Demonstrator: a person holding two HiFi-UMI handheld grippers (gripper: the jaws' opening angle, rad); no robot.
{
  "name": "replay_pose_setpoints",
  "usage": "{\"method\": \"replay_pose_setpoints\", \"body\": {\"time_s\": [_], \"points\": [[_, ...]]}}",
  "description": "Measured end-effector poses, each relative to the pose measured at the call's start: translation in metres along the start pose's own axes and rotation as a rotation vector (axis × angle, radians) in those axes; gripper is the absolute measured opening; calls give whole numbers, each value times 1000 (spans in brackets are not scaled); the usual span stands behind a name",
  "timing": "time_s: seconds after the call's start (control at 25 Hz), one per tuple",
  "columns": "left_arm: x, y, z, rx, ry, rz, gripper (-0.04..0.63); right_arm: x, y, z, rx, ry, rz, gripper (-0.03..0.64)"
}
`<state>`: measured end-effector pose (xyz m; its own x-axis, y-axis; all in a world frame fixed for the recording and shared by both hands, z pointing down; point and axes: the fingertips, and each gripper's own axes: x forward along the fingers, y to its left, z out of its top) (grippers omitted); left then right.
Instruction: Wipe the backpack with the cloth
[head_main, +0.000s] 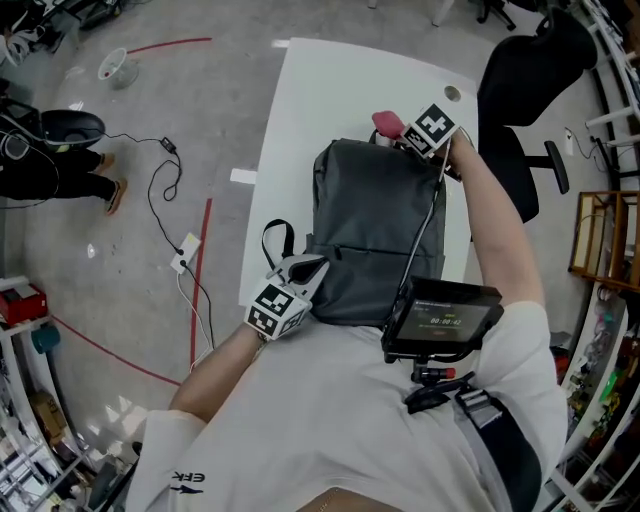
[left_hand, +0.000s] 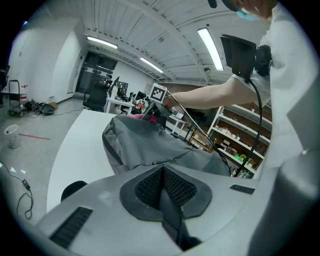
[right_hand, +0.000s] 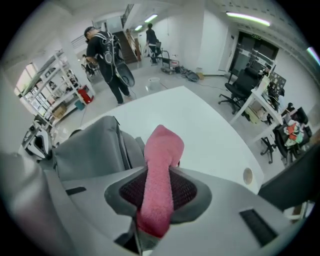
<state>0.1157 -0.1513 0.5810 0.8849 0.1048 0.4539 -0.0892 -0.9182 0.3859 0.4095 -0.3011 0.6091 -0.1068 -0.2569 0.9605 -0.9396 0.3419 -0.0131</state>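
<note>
A person leans over a white surface (head_main: 330, 90) where a grey backpack (head_main: 375, 220) lies flat, its long axis running from the person's chest out toward the far edge. The right gripper (head_main: 405, 135) is stretched to the far end of the bag, its jaws closed tight on a pink cloth (right_hand: 160, 170), and a rounded fold of the cloth sticks out beyond the tips. The left gripper (head_main: 305, 272) sits at the near left corner, jaws pressed together on what looks like a dark strap (left_hand: 167, 210) of the bag, which would pin that end down.

Seen from above, the cloth sits right at the bag's far edge; whether it is already touching the fabric cannot be told. From the right gripper's own camera the grey body of the bag lies to the left of and below the cloth, with bare surface ahead. The whole panel left to wipe therefore stretches from the cloth back toward the person, along the bag's length. The right hand is the one placed to do the wiping, most likely by drawing the cloth toward the body while the left holds the near end steady. A black office chair (head_main: 520, 90) stands beyond the surface on the right, and a small screen (head_main: 440, 318) hangs at the person's chest
</note>
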Motion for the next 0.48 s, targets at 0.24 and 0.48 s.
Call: {"method": "replay_pose_setpoints", "body": {"time_s": [0.24, 0.48], "points": [[-6, -6, 0, 6, -3, 7, 3, 7, 45, 58, -191, -46, 108, 107], [-11, -5, -3, -1, -2, 27, 3, 22, 73, 81, -305, -4, 193, 107]]}}
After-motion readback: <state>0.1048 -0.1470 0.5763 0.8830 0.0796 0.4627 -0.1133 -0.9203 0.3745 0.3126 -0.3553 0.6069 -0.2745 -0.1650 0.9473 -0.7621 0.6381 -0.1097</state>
